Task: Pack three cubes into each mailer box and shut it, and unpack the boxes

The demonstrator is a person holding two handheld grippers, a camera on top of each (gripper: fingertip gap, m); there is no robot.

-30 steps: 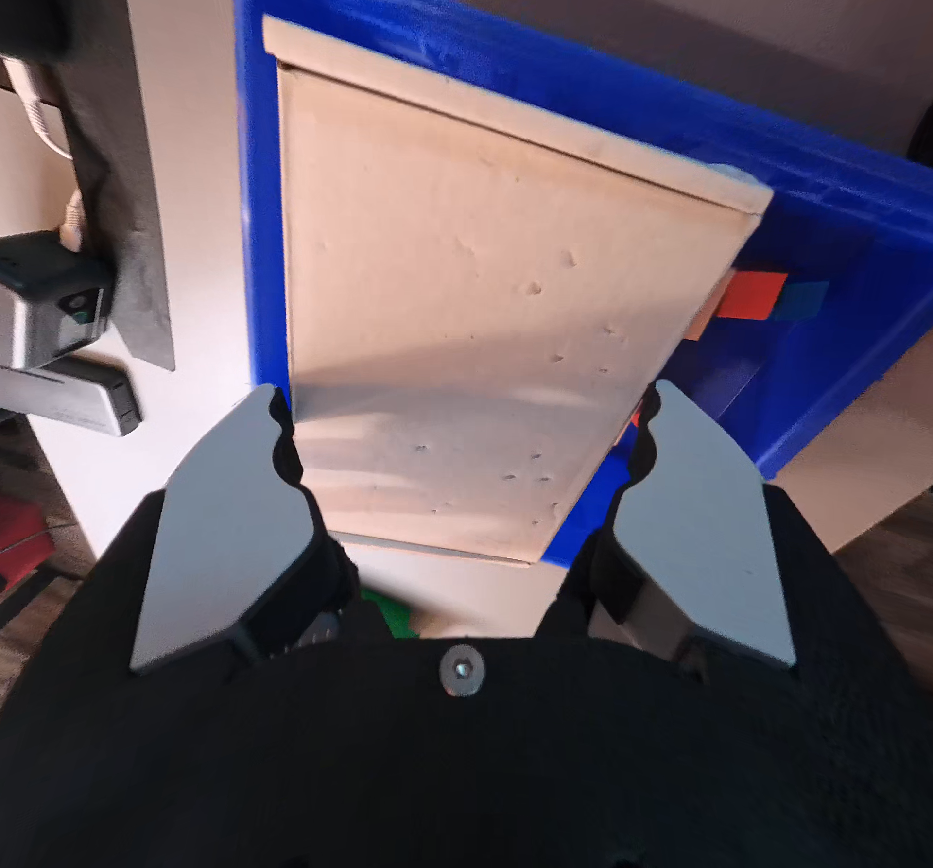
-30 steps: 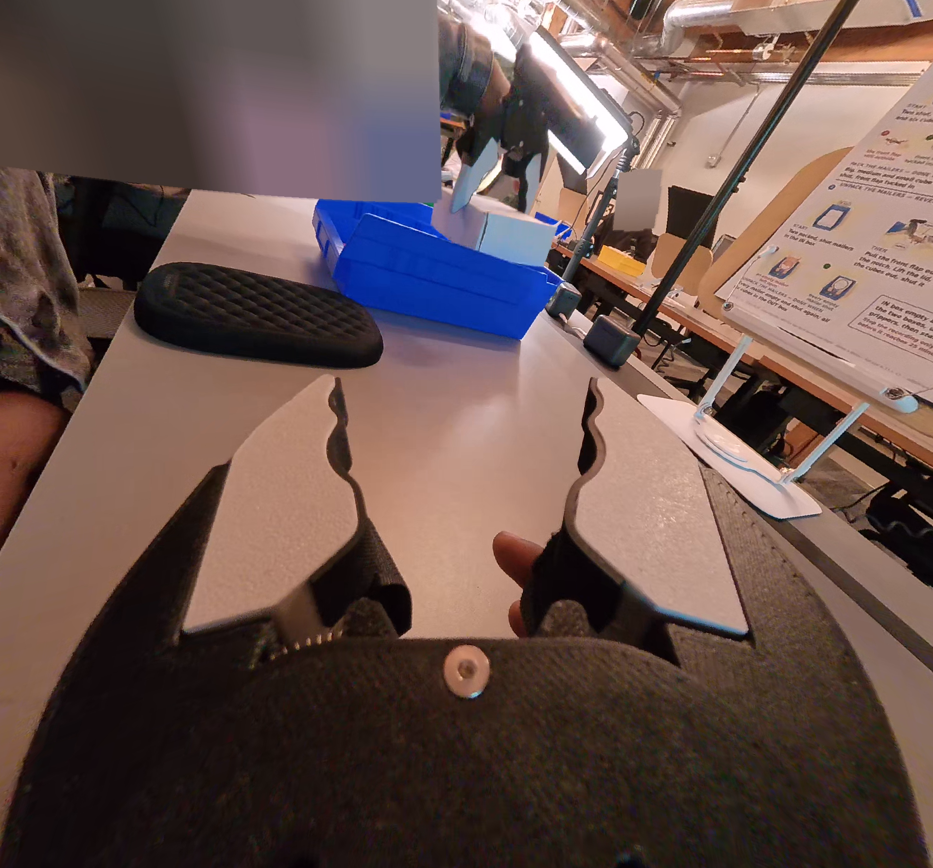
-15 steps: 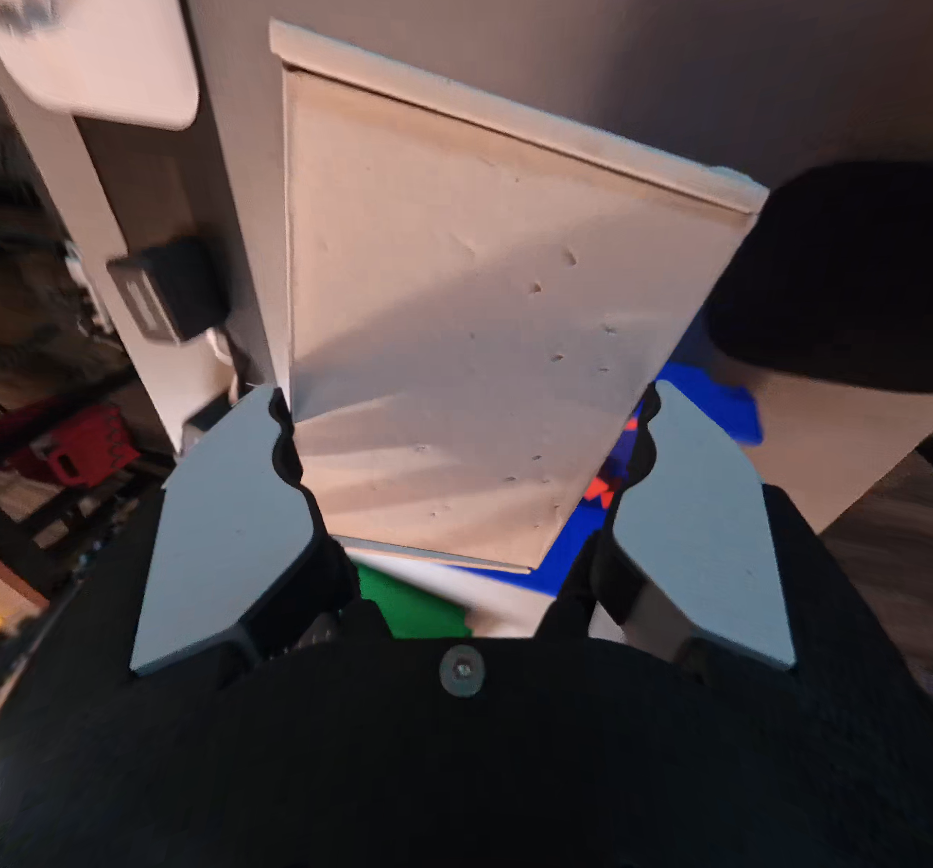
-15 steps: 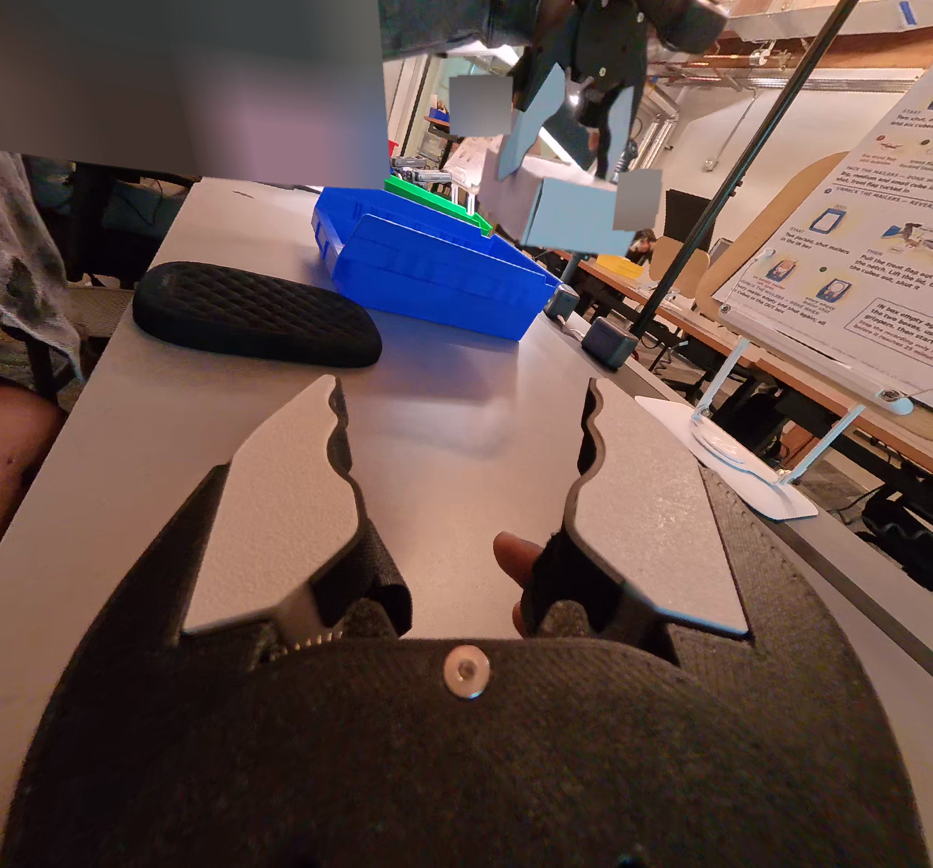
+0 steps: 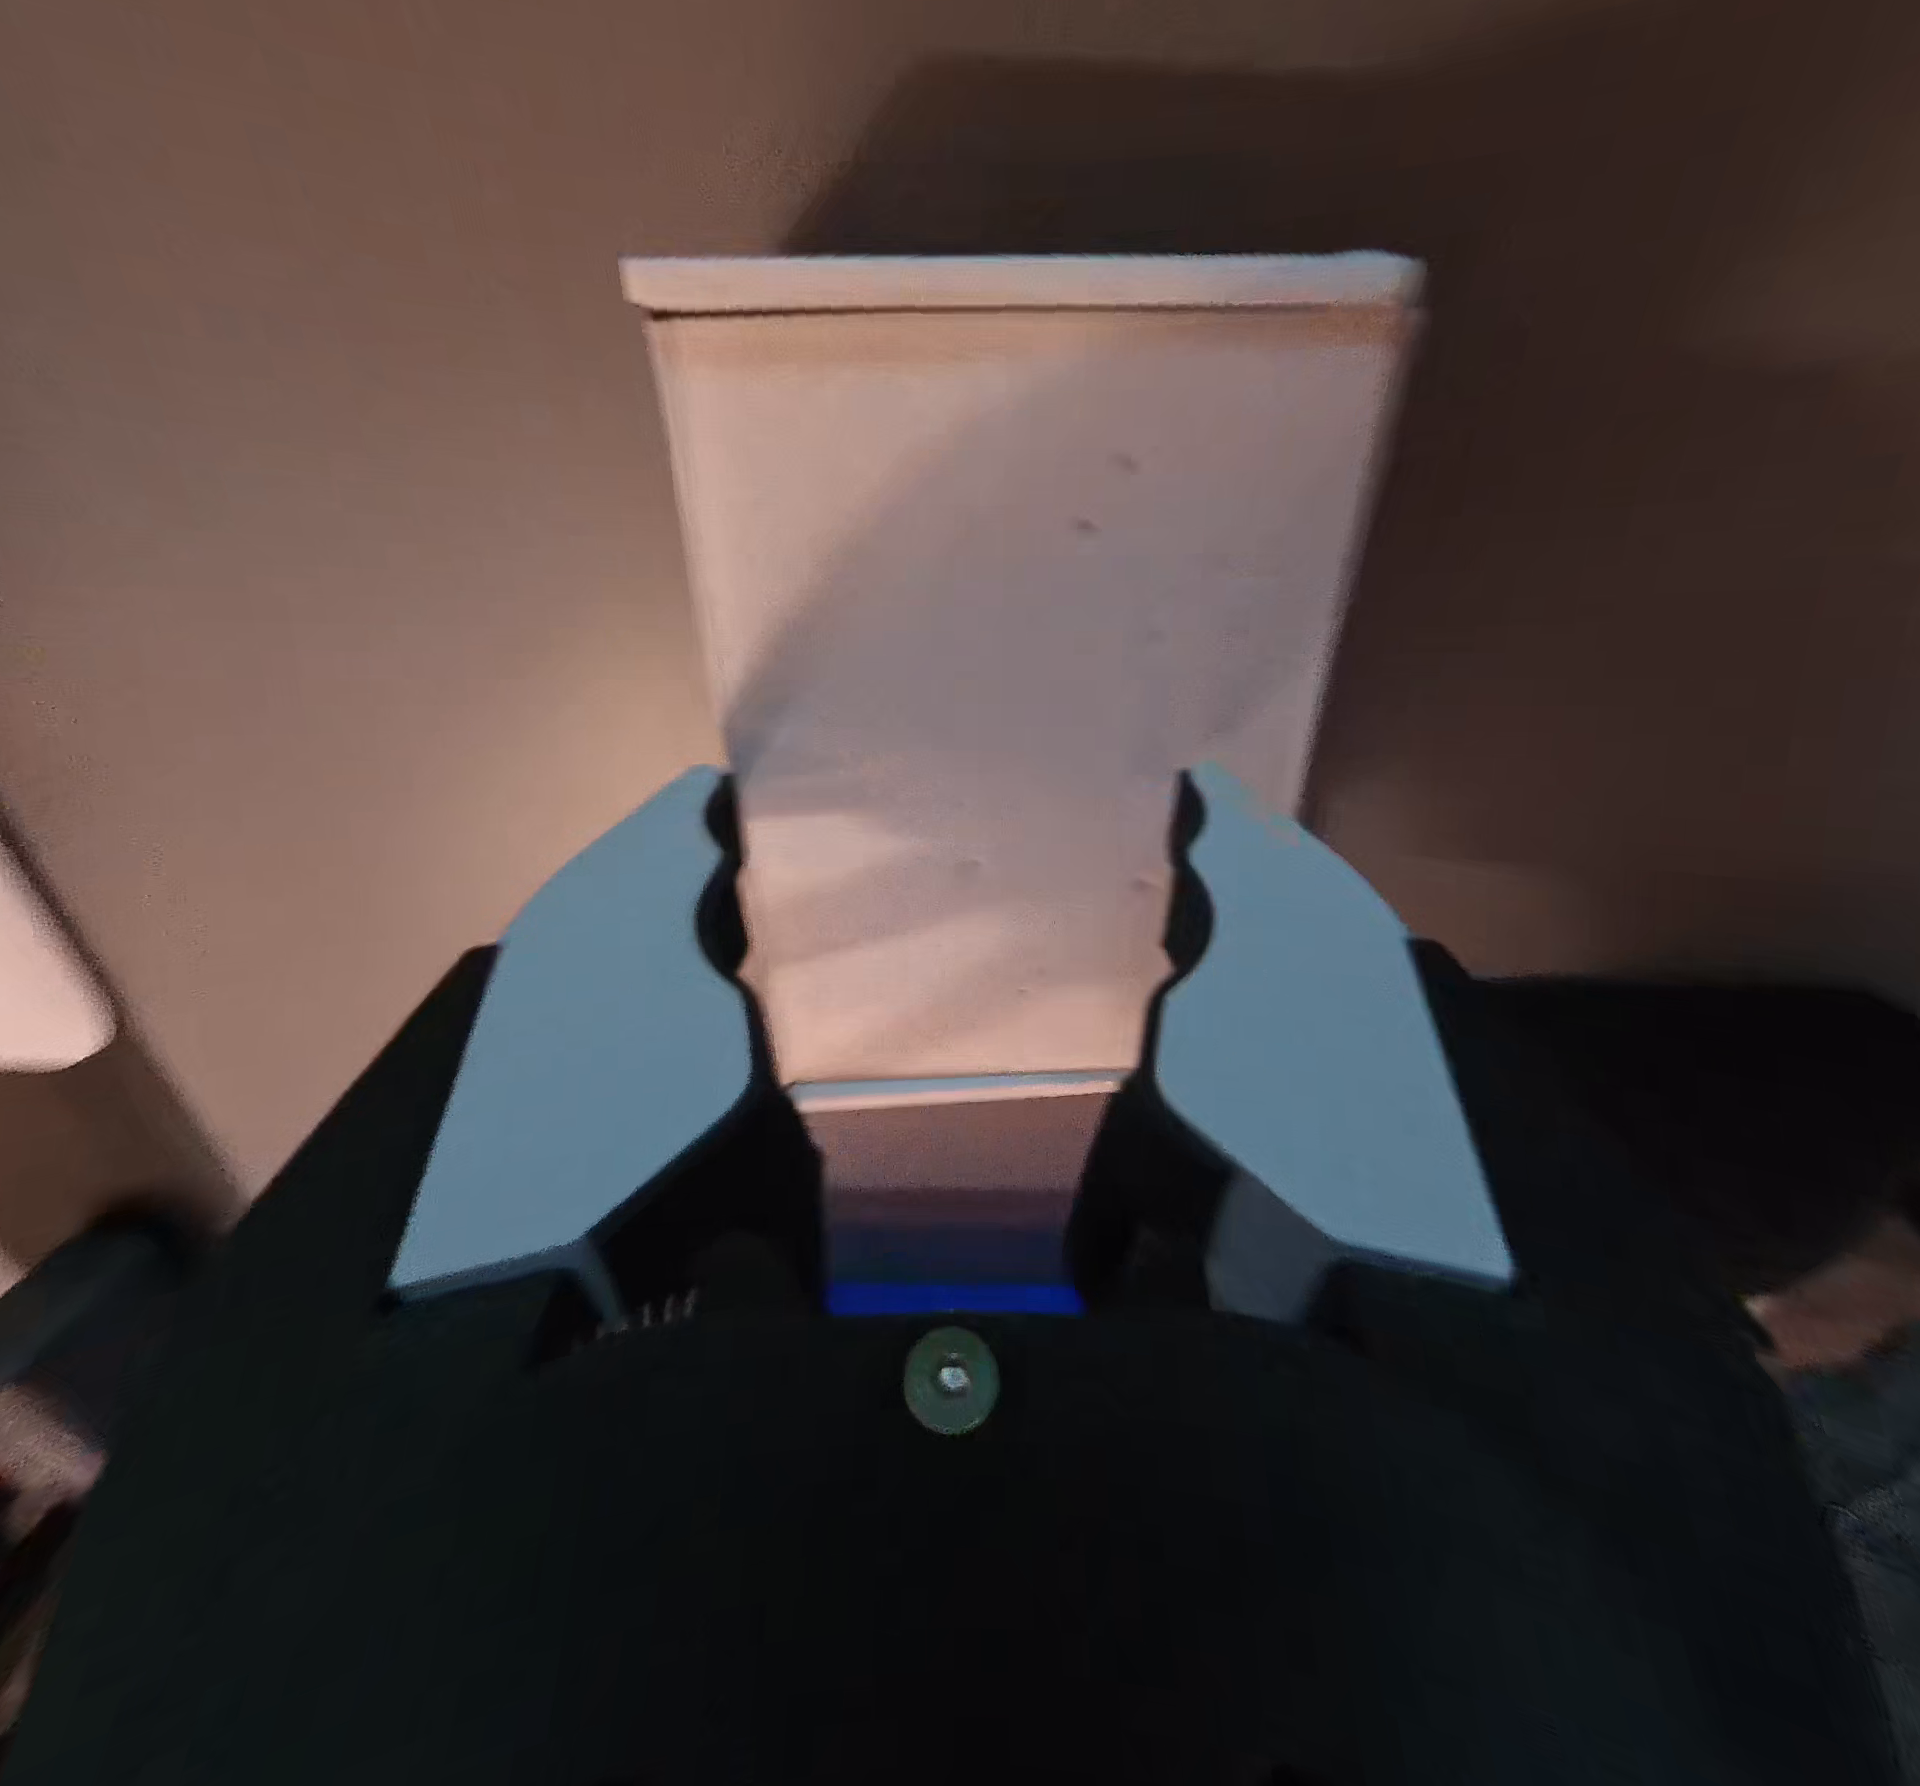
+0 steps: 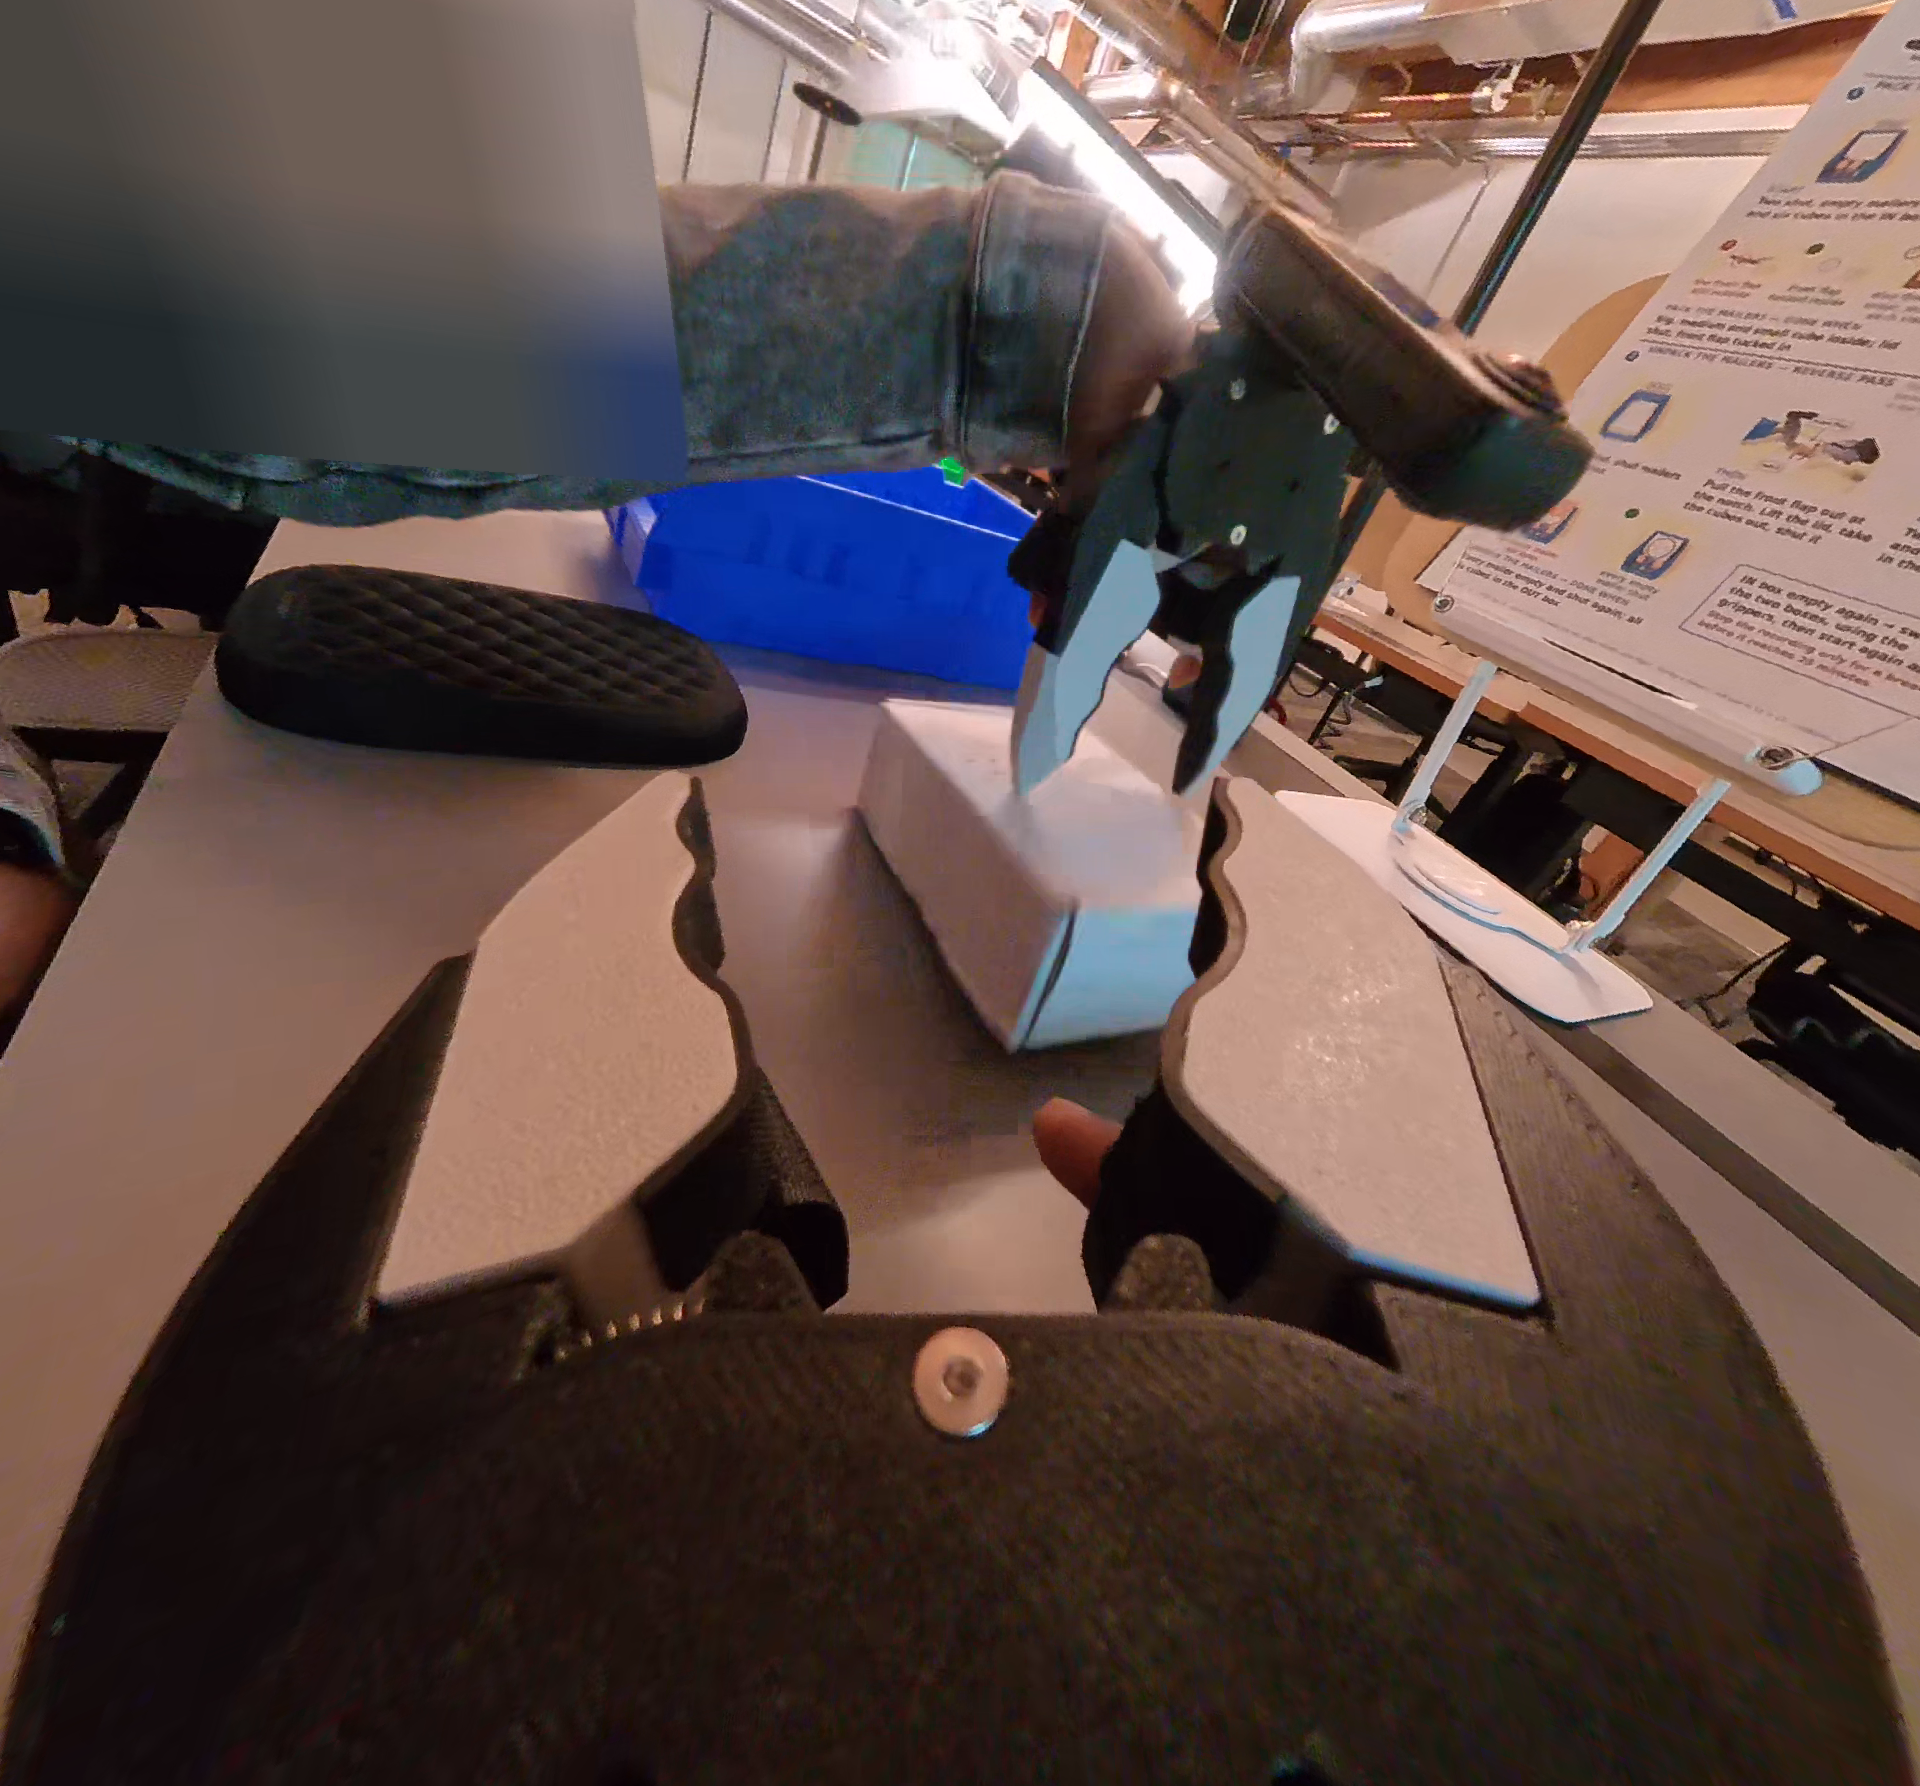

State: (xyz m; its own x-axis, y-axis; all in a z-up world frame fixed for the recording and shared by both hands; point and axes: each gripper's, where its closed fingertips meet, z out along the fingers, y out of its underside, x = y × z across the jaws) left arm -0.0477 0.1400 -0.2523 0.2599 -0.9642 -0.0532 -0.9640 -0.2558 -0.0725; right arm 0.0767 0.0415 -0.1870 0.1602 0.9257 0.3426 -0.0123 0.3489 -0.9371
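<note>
Since a second ago the white mailer box (image 6: 1023,889) has been carried out of the blue bin (image 6: 831,562) and brought down onto the grey table (image 6: 260,905), where it is now seen lying closed, near the table's right edge and in front of the bin. Its underside appears to be resting on the table, though the contact is blurred. The box's long axis is laid running from the bin toward the right gripper (image 6: 951,915), with one short end turned to that gripper and sitting just ahead of its right finger.

The left gripper (image 5: 956,879) is the nearer one: it is held directly over the box, pointing down, its jaws part-spread and straddling the box across its short width, pinching its long sides. In the left wrist view the box's lid fills the gap between the fingers.

The right gripper is kept low over the table's near edge, spread wide, holding and touching nothing.

By judgement, the box is being set down for opening, a step the right gripper is well placed to share.
</note>
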